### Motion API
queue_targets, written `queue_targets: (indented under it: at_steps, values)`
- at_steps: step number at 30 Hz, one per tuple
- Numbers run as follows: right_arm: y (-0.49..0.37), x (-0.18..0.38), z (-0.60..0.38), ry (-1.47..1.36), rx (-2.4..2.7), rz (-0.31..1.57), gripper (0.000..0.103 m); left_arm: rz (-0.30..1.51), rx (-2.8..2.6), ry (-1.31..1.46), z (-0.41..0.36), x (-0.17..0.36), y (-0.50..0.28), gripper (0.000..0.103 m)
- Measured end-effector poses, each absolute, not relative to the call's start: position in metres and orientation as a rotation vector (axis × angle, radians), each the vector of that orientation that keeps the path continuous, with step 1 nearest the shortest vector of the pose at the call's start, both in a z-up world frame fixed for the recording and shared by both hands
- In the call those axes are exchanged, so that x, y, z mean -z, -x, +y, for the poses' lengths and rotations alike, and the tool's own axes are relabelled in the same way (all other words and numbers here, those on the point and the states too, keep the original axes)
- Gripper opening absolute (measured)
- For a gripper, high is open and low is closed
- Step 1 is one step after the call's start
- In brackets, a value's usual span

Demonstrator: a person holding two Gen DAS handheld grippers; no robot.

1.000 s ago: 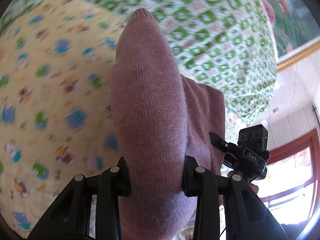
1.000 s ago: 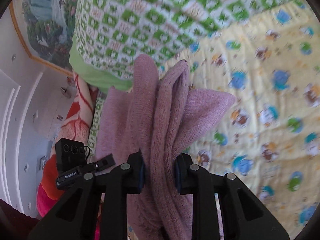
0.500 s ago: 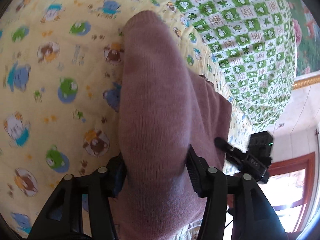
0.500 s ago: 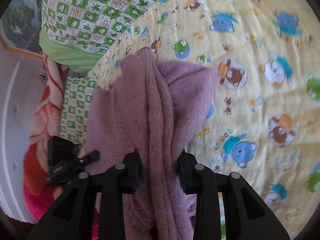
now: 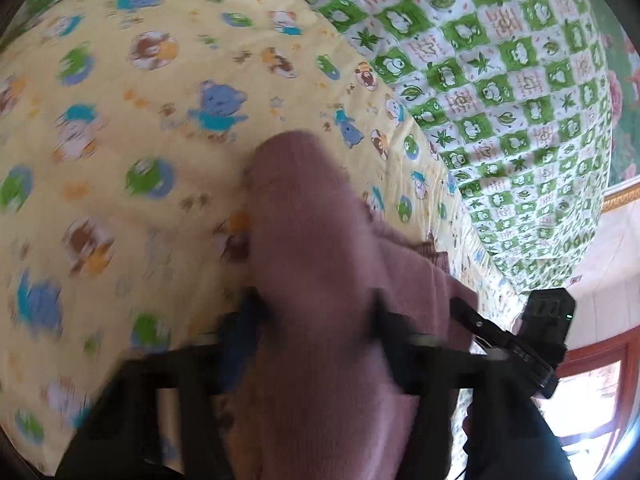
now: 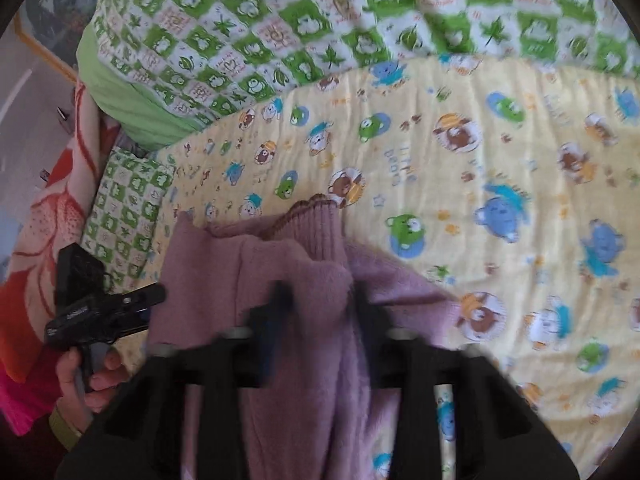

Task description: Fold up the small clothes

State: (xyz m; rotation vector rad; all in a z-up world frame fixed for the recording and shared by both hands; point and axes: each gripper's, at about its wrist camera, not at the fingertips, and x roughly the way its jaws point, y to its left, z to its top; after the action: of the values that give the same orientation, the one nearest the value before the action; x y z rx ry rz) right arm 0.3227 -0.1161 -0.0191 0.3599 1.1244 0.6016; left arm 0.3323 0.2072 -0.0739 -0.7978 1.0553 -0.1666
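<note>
Since the earlier frames both tools have swung down over the bed, so the yellow bear-print sheet (image 5: 132, 128) now fills most of each view, where the green checked quilt (image 5: 500, 80) filled more of them before. The jaws of both tools have just been closing, with knit fabric between them throughout.

There is one garment, a mauve knitted sweater (image 5: 312, 264), and two tools. The left tool (image 5: 316, 320) is clamped on a thick rounded fold of the sweater, which bulges up past its fingers and points toward the sheet; the fingers are blurred. The right tool (image 6: 320, 300) is pinched on a bunched part of the same sweater, just below its ribbed, brown-edged hem or collar (image 6: 316, 216), which lies against the sheet. The sweater hangs between the two tools and reaches the bed at its far end.

In the right wrist view, the other tool appears at left, held by one hand (image 6: 86, 376) with a yellow-green wristband. One small checked pillow (image 6: 128, 208) sits beside an orange flowered blanket (image 6: 52, 216). In the left wrist view, one window with a red frame (image 5: 592, 392) shows at lower right.
</note>
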Motion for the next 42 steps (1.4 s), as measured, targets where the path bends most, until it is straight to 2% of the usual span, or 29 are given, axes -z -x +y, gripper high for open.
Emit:
queue_targets:
  at_steps: [3,6,13,16,18,20,22,27,33,39,42]
  values:
    - [-0.317,0.001,-0.125,-0.410,-0.624,1.020,0.012,0.991,0.189,0.658,0.192,0.049,-0.344,0.014]
    - [-0.313,-0.007,-0.148,-0.471,-0.576,0.945,0.012,0.972,0.205,0.545,0.175,0.035,-0.354,0.014]
    - [-0.324,0.048,-0.160,-0.456,-0.469,1.070,0.012,1.043,0.114,0.326,0.159,0.062,-0.370,0.017]
    - [-0.321,0.040,-0.155,-0.432,-0.455,1.070,0.019,1.047,0.072,0.340,0.168,0.062,-0.361,0.028]
    - [-0.319,0.031,-0.152,-0.416,-0.443,1.068,0.031,1.046,0.053,0.352,0.175,0.057,-0.350,0.030]
    - [-0.313,0.022,-0.156,-0.405,-0.436,1.053,0.038,1.042,0.044,0.361,0.180,0.048,-0.334,0.030]
    - [-0.302,0.008,-0.160,-0.398,-0.435,1.021,0.040,1.027,0.051,0.378,0.182,0.038,-0.317,0.031]
    - [-0.254,-0.024,-0.169,-0.402,-0.520,0.934,0.040,0.982,0.129,0.428,0.165,0.008,-0.263,0.034]
    - [-0.205,-0.021,-0.137,-0.367,-0.668,0.981,0.039,0.957,0.276,0.484,0.118,-0.012,-0.215,0.034]
    - [-0.188,0.018,-0.130,-0.326,-0.595,1.095,0.038,1.072,0.305,0.451,0.093,0.025,-0.189,0.033]
    - [-0.182,0.047,-0.139,-0.284,-0.526,1.167,0.030,1.094,0.307,0.446,0.093,0.045,-0.184,0.024]
